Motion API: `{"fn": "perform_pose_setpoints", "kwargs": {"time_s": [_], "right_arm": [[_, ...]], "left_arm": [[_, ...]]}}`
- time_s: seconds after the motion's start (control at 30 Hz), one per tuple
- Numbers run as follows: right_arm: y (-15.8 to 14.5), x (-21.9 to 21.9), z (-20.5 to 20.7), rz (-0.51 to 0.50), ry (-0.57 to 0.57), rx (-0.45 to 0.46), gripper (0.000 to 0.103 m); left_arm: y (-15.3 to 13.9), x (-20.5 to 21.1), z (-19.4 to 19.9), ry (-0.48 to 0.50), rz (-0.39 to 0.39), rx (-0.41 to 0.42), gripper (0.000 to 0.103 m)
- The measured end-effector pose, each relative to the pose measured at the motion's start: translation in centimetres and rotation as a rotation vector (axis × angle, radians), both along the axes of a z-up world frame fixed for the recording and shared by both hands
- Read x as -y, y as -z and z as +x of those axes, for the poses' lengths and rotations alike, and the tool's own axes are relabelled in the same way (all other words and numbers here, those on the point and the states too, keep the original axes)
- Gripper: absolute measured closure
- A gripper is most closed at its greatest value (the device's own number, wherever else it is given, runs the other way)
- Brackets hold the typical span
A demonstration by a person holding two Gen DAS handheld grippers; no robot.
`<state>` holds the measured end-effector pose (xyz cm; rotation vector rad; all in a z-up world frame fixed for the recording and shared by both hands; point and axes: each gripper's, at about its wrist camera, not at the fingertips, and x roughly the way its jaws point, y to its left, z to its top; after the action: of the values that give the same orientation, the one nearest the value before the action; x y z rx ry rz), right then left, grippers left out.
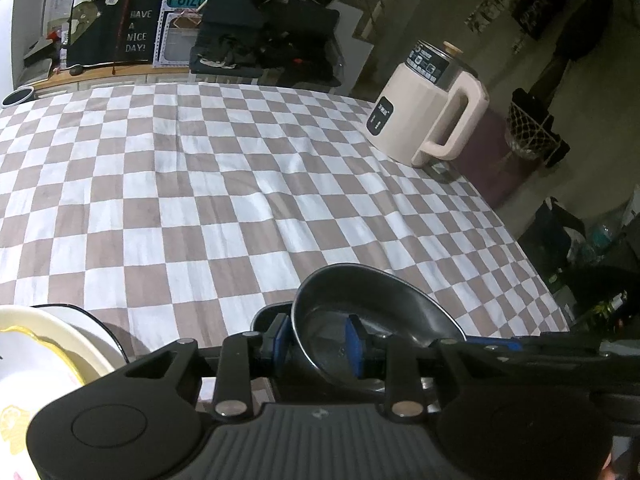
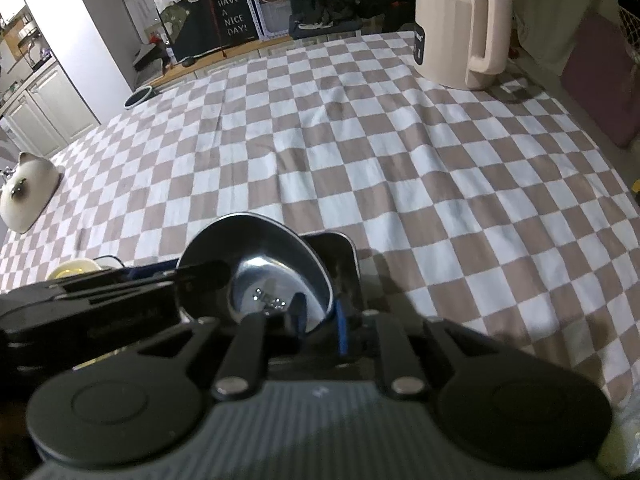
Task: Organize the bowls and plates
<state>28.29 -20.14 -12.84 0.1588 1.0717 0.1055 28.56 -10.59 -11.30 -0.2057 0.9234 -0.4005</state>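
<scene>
A shiny steel bowl (image 1: 372, 320) is held tilted above the checkered tablecloth (image 1: 200, 184). My left gripper (image 1: 318, 338) is shut on its left rim, blue pads on either side of the wall. In the right wrist view the same steel bowl (image 2: 256, 276) is gripped on its right rim by my right gripper (image 2: 320, 316). A dark rectangular dish (image 2: 340, 256) lies under the bowl and shows in the left wrist view (image 1: 268, 316). A white plate with a yellow rim (image 1: 44, 352) sits at the lower left, and its edge shows in the right wrist view (image 2: 76, 268).
A beige electric kettle (image 1: 428, 112) stands at the table's far right corner, also in the right wrist view (image 2: 460, 28). An upturned white cat-shaped bowl (image 2: 28, 192) lies at the left edge. A small dark cup (image 1: 18, 96) sits at the far left. Shelves stand behind the table.
</scene>
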Motion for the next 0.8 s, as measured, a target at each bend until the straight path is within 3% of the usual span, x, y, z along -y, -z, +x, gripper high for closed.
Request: {"fn": "perform_pose_setpoints", "kwargs": {"time_s": [0.43,0.57,0.8], "right_arm": [[1.0,-0.2,0.6,-0.008,-0.025,-0.029,0.08],[1.3,-0.5,0.7,-0.011,-0.039,-0.037,0.072],[1.6,-0.5,0.9,-0.013,-0.051,-0.05,0.07]], "left_arm": [[0.9,0.3,0.4,0.006,0.031,-0.026,0.072],[1.1,0.4,0.5,0.011,0.033,-0.036,0.071],[1.4,0.8,0.7,0.019,0.041,-0.041,0.067]]}}
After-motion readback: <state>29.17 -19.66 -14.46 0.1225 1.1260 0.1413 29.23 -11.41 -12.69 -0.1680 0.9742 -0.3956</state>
